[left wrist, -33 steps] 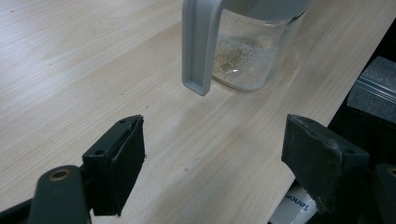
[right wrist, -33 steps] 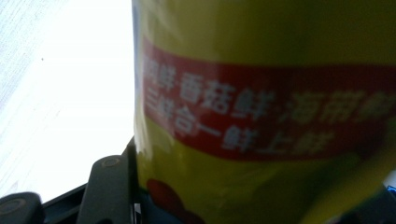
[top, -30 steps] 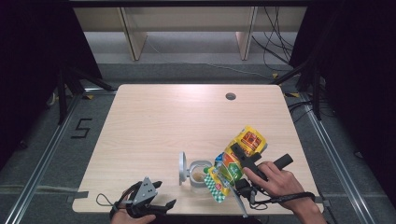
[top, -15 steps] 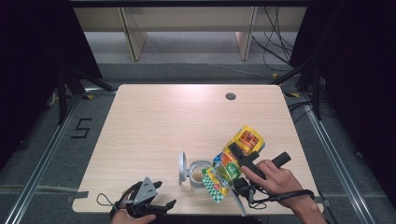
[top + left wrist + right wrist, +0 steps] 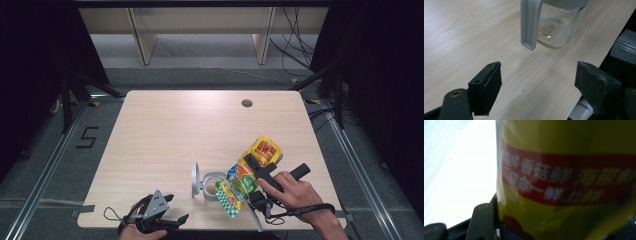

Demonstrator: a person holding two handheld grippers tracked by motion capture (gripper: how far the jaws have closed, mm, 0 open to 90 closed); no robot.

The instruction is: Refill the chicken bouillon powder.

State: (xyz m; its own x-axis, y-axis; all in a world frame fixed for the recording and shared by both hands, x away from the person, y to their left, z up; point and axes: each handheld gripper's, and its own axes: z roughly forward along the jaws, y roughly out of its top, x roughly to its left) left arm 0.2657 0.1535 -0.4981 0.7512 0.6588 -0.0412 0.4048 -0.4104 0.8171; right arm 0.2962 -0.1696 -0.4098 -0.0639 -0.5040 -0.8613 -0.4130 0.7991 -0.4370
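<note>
A yellow snack bag (image 5: 250, 175) with a red band (image 5: 564, 182) hangs tilted, its lower end over a small glass jar (image 5: 212, 184). My right gripper (image 5: 254, 167) is shut on the bag's middle, and one black finger (image 5: 484, 217) presses against its side. The jar (image 5: 554, 27) holds a thin layer of pale granules. Its grey lid (image 5: 195, 180) stands swung open on the left. My left gripper (image 5: 175, 209) rests at the table's front edge, left of the jar. It is open wide (image 5: 539, 85) with nothing between its fingers.
The light wooden table (image 5: 190, 130) has a round cable hole (image 5: 246, 103) at the back right. The table's front edge (image 5: 599, 62) runs close beside the jar, with dark floor below. Shelving legs stand beyond the far edge.
The bag in the right gripper has shifted only slightly over the jar. The left gripper has stayed in place, still open.
</note>
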